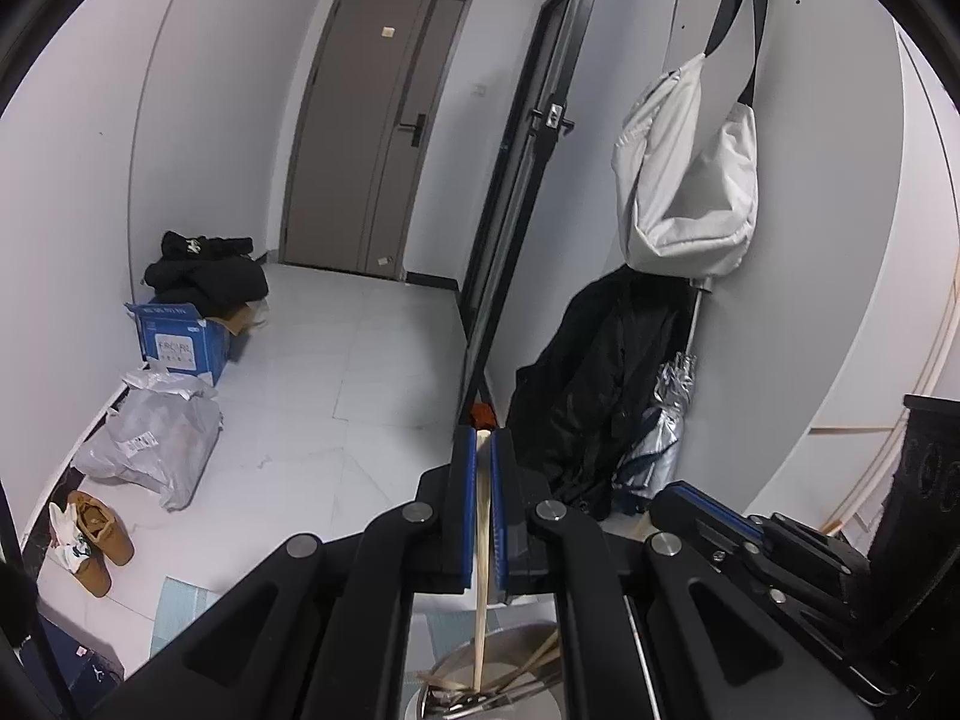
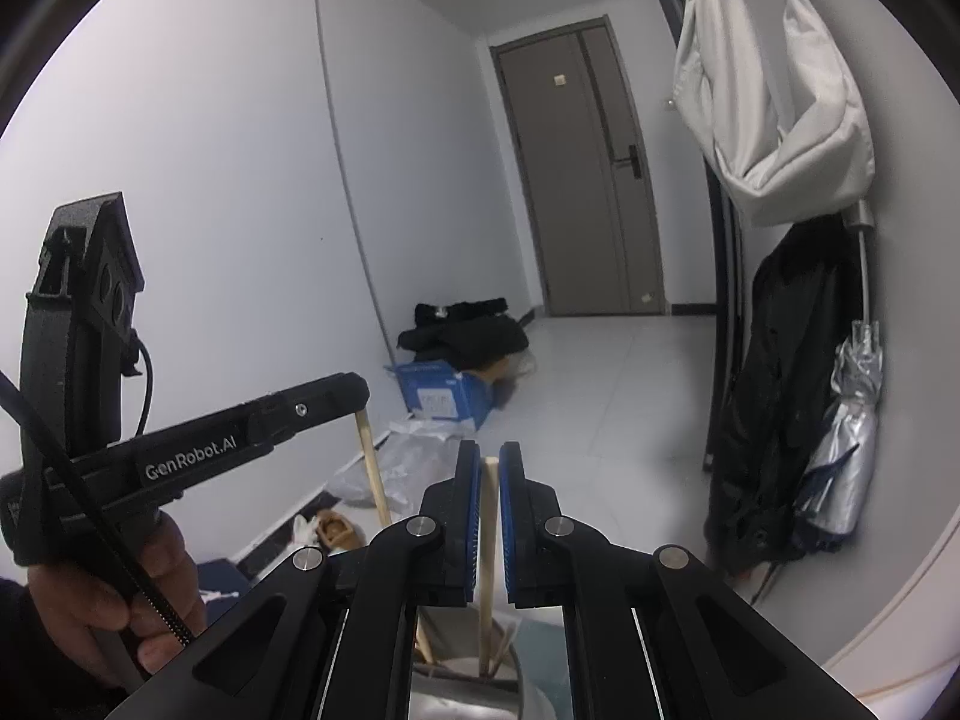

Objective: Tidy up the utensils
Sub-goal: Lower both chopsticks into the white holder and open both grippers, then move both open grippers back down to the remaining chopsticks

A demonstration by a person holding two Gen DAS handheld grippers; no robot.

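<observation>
Wooden chopsticks, one in each tool — that's the picture right now. The left gripper (image 1: 483,450) has its blue pads (image 1: 467,510) pressed tight on a pale chopstick (image 1: 482,552), which runs down from the fingertips toward six o'clock and ends with its lower tip inside a shiny metal container (image 1: 480,696) at the bottom edge of the left wrist view. More utensils lie jumbled in that container; I can't tell what each one is.

Over on the right wrist view, the right gripper (image 2: 491,468) is clamped the same way on a second chopstick (image 2: 488,546), upright between its pads, its lower end down in the metal holder (image 2: 462,690) at six o'clock beside a few other sticks. At nine o'clock the left tool (image 2: 360,396) shows from the side, a person's hand (image 2: 102,606) wrapped round its handle, its chopstick (image 2: 375,474) slanting down toward the same holder.

Beyond — a grey door (image 2: 585,180) at twelve, a blue box (image 1: 180,342) under dark clothes at nine, and a white bag (image 1: 690,180) hanging at two.
</observation>
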